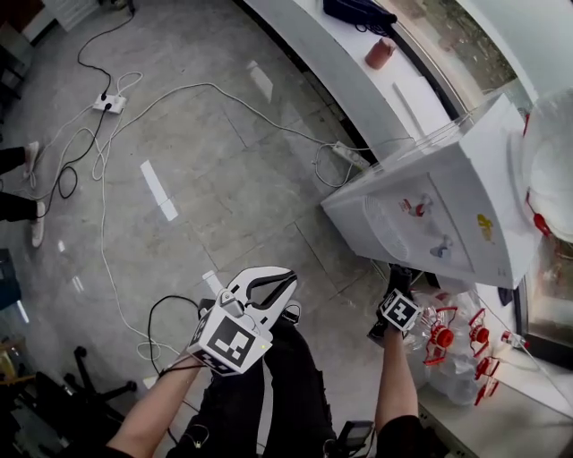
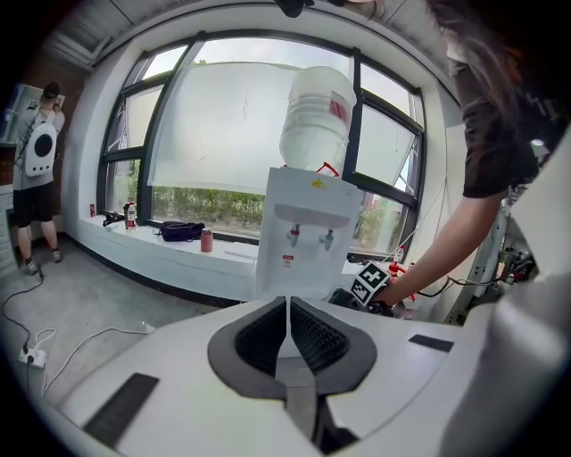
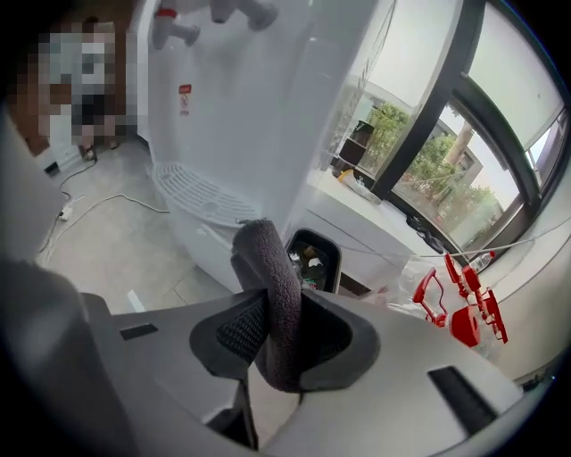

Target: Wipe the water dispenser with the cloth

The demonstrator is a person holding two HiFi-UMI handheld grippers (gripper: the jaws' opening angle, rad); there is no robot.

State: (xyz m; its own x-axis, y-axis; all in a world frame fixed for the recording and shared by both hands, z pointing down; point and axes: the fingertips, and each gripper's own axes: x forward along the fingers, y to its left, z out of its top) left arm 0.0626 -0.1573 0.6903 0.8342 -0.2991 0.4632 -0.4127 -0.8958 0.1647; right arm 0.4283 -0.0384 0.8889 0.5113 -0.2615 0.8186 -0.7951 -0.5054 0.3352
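The white water dispenser (image 1: 448, 215) stands at the right with a clear bottle (image 1: 546, 170) on top; its red and blue taps face the floor side. My right gripper (image 1: 396, 282) is low beside the dispenser's base, shut on a dark grey cloth (image 3: 272, 303) that loops up between the jaws. In the right gripper view the dispenser's front (image 3: 259, 98) and drip tray (image 3: 201, 196) are just ahead of the cloth. My left gripper (image 1: 285, 284) hangs over the floor, left of the dispenser, shut with nothing in it. It faces the dispenser (image 2: 308, 232) from a distance.
Cables and a power strip (image 1: 109, 104) lie across the tiled floor. The white sill (image 1: 340, 54) carries a red cup (image 1: 380, 54) and a black bag (image 1: 358, 11). Several empty bottles with red handles (image 1: 452, 344) sit right of the dispenser. A black bin (image 3: 312, 259) stands behind it. A person (image 2: 37, 178) stands far left.
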